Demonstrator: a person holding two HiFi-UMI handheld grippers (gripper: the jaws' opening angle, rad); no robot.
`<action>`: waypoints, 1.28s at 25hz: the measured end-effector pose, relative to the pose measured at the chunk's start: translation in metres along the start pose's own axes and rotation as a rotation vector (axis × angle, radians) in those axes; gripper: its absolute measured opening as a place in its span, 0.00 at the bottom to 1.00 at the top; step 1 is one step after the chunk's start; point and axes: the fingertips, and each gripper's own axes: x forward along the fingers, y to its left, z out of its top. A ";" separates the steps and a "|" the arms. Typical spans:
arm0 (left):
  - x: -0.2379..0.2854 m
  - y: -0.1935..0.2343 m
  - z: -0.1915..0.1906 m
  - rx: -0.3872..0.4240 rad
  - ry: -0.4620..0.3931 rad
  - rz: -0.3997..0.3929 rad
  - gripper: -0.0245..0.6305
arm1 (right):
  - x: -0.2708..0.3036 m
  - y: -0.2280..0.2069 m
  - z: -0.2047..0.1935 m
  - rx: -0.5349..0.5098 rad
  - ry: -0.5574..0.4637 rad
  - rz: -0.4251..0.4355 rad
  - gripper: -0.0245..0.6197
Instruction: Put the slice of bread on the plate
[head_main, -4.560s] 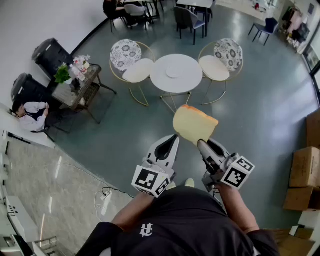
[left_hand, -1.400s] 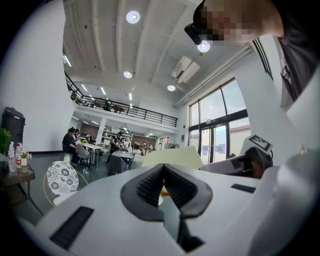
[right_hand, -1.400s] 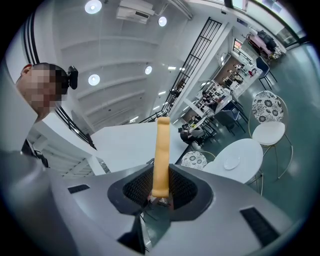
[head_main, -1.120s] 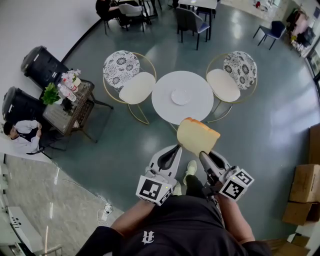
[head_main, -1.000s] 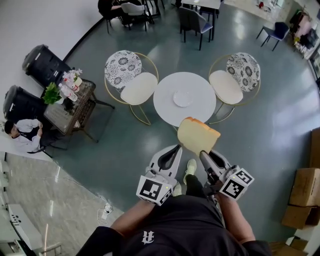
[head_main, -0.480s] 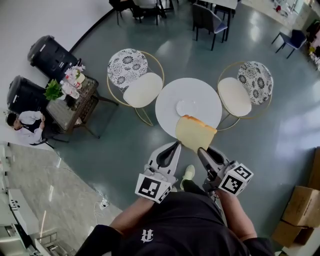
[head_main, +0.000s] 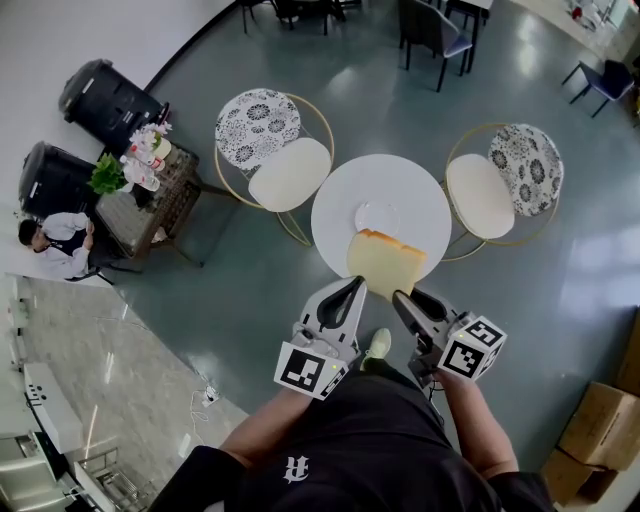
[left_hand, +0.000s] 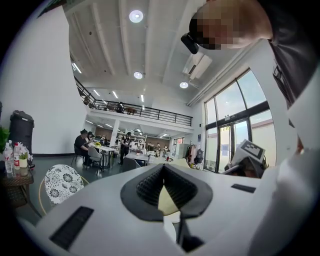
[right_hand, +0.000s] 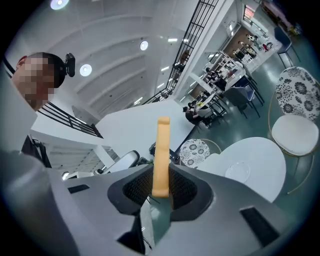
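In the head view my right gripper (head_main: 398, 297) is shut on the bottom edge of a tan slice of bread (head_main: 385, 262), held upright on edge. The slice covers the near rim of a round white table (head_main: 415, 195). A small white plate (head_main: 377, 215) lies at the table's middle, just beyond the bread. In the right gripper view the bread (right_hand: 162, 150) rises between the black pads of the right gripper (right_hand: 161, 187), with the plate (right_hand: 237, 171) on the table (right_hand: 262, 155) below and to the right. My left gripper (head_main: 356, 284) is beside it, shut and holding nothing; its tips meet in the left gripper view (left_hand: 164, 167).
Two gold-framed chairs with patterned backs flank the table, left (head_main: 290, 172) and right (head_main: 482, 195). A side table with a plant and bottles (head_main: 150, 170), black bins (head_main: 110, 100) and a seated person (head_main: 58, 245) are at the left. Cardboard boxes (head_main: 600, 425) stand at the lower right.
Both grippers and the bread have moved forward toward the round table. The slice, earlier short of the table, now overlaps its near rim close to the plate. The grip is unchanged.
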 end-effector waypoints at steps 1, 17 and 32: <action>0.004 0.004 -0.002 0.001 0.000 -0.003 0.05 | 0.004 -0.005 0.001 0.005 0.004 -0.005 0.18; 0.074 0.062 -0.047 -0.071 0.083 -0.079 0.05 | 0.075 -0.147 -0.015 0.121 0.169 -0.080 0.18; 0.125 0.113 -0.116 -0.140 0.192 -0.085 0.05 | 0.138 -0.309 -0.076 0.290 0.324 -0.144 0.18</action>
